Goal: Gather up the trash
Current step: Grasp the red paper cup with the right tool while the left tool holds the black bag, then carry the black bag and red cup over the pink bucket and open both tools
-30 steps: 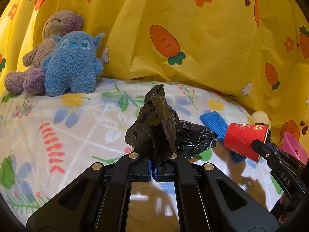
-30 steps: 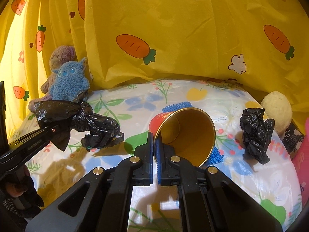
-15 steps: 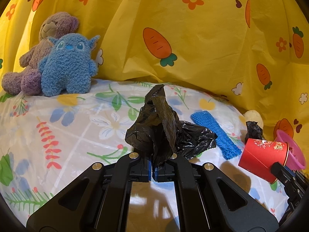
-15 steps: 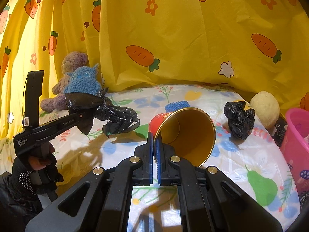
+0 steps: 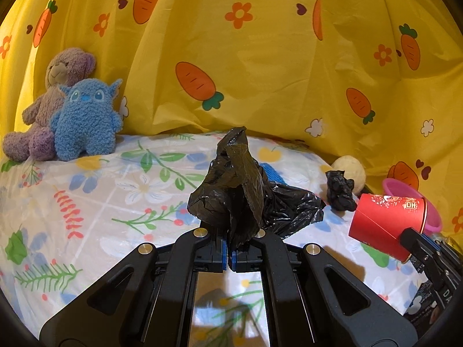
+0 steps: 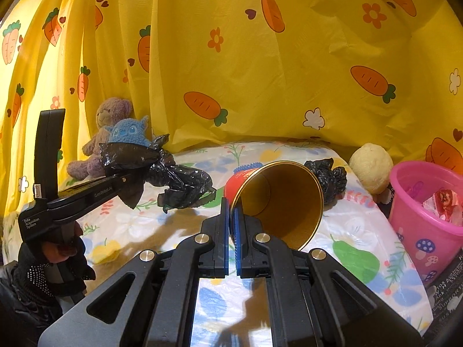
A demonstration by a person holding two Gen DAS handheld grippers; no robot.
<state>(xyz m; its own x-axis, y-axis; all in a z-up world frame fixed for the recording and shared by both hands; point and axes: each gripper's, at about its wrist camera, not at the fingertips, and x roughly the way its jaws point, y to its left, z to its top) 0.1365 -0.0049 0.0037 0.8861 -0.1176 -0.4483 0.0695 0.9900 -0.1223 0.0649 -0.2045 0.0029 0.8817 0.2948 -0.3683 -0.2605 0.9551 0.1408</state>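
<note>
Left gripper [image 5: 230,256] fingers pinched tight on crumpled black plastic bag [image 5: 240,190]; bag sticks up and flops to the right of the jaws, lifted off the table [image 5: 86,202]; right gripper [image 6: 232,225] fingers clamped together on the rim of the red paper cup [image 6: 277,199], wall of cup between the pads, gold inside facing the camera, cup lying tilted sideways in the air; in the left view the same cup shows as a red body at far right, held by the other tool.

Outward: a second black bag wad [image 6: 328,177] sits on the flowered cloth behind the cup, near a cream plush ball [image 6: 370,167]; blue knitted item [image 5: 270,173] partly hidden behind the held bag; pink bin [image 6: 425,214] at right edge of table, some wrappers already inside; blue and purple plush toys [image 5: 84,118] at back left by the yellow carrot curtain [image 5: 260,57].

Step, as judged: both pieces picked, carry-to-bin phase. Next: swing cup over the pink bin mouth and open; then bag likewise, clear of the rim; loose wad left to fetch after.
</note>
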